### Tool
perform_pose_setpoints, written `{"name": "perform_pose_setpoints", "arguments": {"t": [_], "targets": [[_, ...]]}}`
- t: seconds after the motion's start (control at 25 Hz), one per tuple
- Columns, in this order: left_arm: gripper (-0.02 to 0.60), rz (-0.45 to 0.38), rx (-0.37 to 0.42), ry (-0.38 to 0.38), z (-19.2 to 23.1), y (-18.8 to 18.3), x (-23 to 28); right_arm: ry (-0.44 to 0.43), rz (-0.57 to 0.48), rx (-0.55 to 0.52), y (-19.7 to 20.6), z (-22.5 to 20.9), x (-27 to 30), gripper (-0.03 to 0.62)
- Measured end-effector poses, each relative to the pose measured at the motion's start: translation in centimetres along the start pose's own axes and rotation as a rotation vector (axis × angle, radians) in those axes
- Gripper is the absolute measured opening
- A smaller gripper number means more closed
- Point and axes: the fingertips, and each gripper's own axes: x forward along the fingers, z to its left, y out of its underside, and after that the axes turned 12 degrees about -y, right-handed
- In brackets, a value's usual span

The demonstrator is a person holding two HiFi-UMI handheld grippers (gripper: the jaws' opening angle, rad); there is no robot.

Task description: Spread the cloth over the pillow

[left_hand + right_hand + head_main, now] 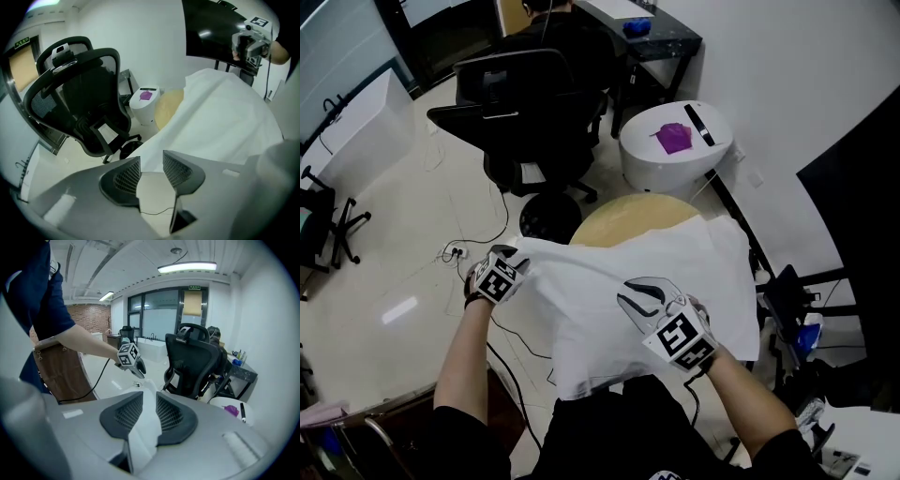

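Head view is showing the white cloth [675, 272] lying draped over the round tan table [614, 220], just in front of the person. The right gripper [636, 292] is pinching a fold of the cloth near its middle. The left gripper [508, 253] is hovering just beside the cloth's left edge, jaws parted and empty.

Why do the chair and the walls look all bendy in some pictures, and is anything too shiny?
Left gripper view: its wide-angle lens curves the office chair and darkens the corners. Right gripper view: same bending, and the ceiling light glares brightly. Head view: lines look straighter, but a bright patch shines on the floor and the cloth looks almost washed out.
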Motion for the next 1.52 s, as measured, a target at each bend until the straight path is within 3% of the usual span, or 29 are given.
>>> {"name": "perform_pose_setpoints", "arguments": {"t": [0.12,0.28,0.4,0.52,0.64,0.88,1.16,1.52], "targets": [[0.140,-0.048,0.049,0.082,-4.1,-1.2,-3.3,0.010,-0.012,-0.003,0.2,0.0,-1.3,0.097],[0.140,-0.091,0.210,0.193,-10.9,-2.4,-7.4,0.007,-0.021,-0.023,1.1,0.1,-3.1,0.097],[0.141,-0.087,0.360,0.217,-14.6,-2.6,-8.3,0.002,-0.001,-0.029,2.4,0.0,-4.2,0.097],[0.147,-0.061,0.435,0.204,-15.7,-2.4,-7.9,-0.001,0.007,-0.011,3.5,0.0,-4.9,0.098],[0.129,-0.044,0.461,0.213,-16.0,-2.0,-7.7,-0.001,-0.002,-0.002,4.1,0.3,-5.4,0.098],[0.004,-0.033,0.504,0.267,-17.7,-1.8,-7.1,-0.006,0.001,0.008,5.0,0.8,-6.2,0.097],[0.000,0.005,0.515,0.270,-17.7,-1.4,-7.7,0.012,0.015,0.019,6.5,0.2,-6.9,0.097],[0.000,-0.001,0.504,0.201,-14.5,-2.4,-12.6,0.064,0.025,0.044,7.6,-2.8,-8.6,0.097]]}}
